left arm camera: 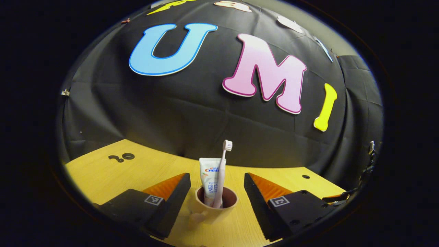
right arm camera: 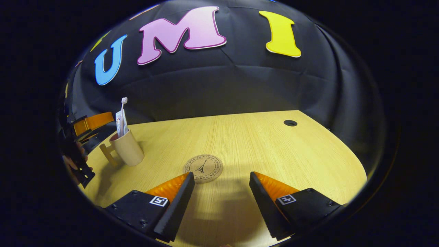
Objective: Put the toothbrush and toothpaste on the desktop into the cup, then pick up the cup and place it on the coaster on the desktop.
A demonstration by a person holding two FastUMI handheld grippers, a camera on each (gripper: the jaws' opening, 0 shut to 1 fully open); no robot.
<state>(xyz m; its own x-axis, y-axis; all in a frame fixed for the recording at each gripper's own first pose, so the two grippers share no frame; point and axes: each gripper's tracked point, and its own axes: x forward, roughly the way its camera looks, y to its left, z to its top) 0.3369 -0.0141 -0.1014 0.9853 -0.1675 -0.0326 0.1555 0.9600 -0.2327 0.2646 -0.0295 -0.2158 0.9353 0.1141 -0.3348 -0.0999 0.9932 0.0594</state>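
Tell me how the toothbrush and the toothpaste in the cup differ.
The toothbrush is a thin stick that rises well above the cup; the toothpaste is a broad flat tube that ends lower. The toothbrush leans across the front of the toothpaste, which stands nearly straight. Both stand inside the cup.

Light wood bench point(right arm camera: 260, 144), round cable hole near far edge. Sitting on it: beige cup point(right arm camera: 127, 148) at left, round coaster point(right arm camera: 203, 168) well apart, mid-bench.
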